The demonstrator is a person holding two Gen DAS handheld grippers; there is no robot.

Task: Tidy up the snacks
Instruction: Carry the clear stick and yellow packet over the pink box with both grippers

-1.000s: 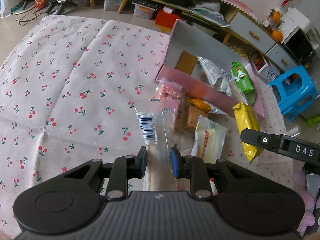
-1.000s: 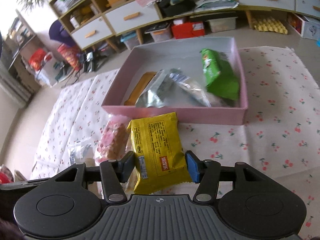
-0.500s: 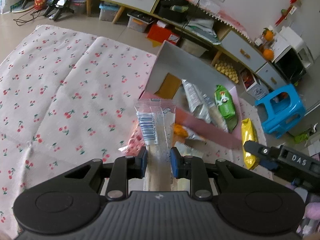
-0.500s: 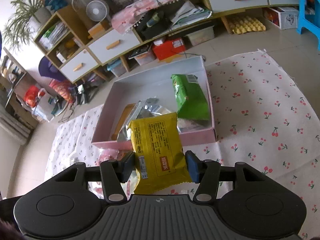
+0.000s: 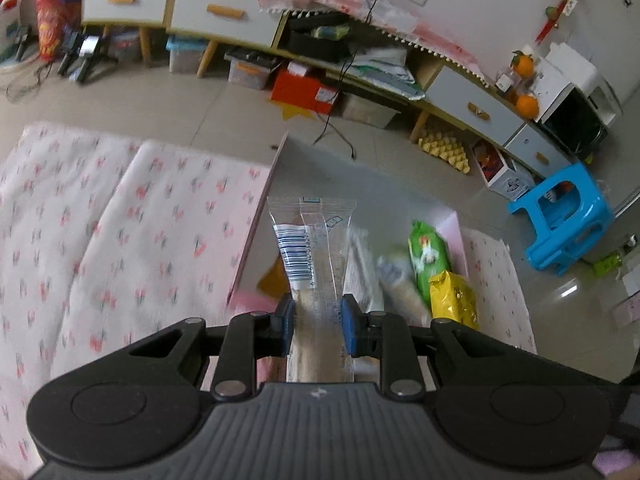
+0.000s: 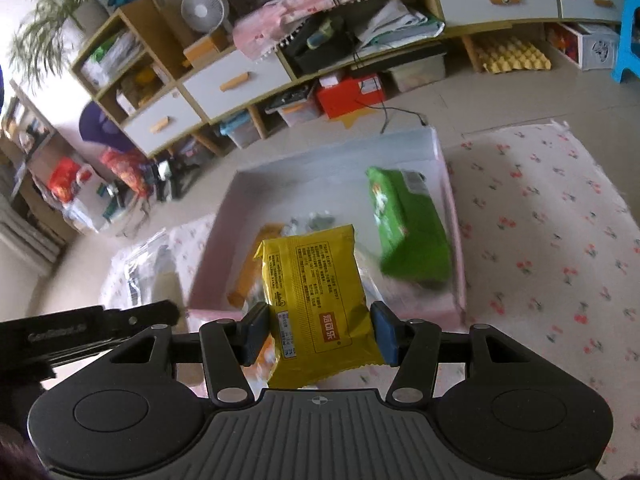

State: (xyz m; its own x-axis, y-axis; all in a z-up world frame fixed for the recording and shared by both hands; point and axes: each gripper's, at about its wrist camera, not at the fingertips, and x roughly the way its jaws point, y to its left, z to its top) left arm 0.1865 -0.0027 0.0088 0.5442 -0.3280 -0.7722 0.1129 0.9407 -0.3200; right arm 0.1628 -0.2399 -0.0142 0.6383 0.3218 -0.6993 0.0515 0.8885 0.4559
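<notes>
My left gripper [image 5: 317,322] is shut on a clear-wrapped biscuit pack [image 5: 314,248] with a barcode, held up over the pink box [image 5: 256,224]. In the right wrist view my right gripper [image 6: 320,332] is shut on a yellow snack packet [image 6: 316,292], raised above the near wall of the same pink box [image 6: 452,216]. Inside the box lie a green packet [image 6: 408,228], an orange packet [image 6: 250,272] and silvery wrappers. The yellow packet [image 5: 454,298] also shows at the right of the left wrist view, beside the green packet [image 5: 428,254].
The box sits on a white cloth with red cherries [image 6: 560,220] spread on the floor. Behind it run low cabinets [image 5: 224,12] with bins and an orange-red box [image 5: 304,90]. A blue plastic stool [image 5: 564,220] stands to the right. The left gripper's body [image 6: 80,332] shows at the left.
Both grippers lifted their packets off the cloth and carried them forward over the pink box. The loose snacks beside the box have dropped out of the left wrist view.
</notes>
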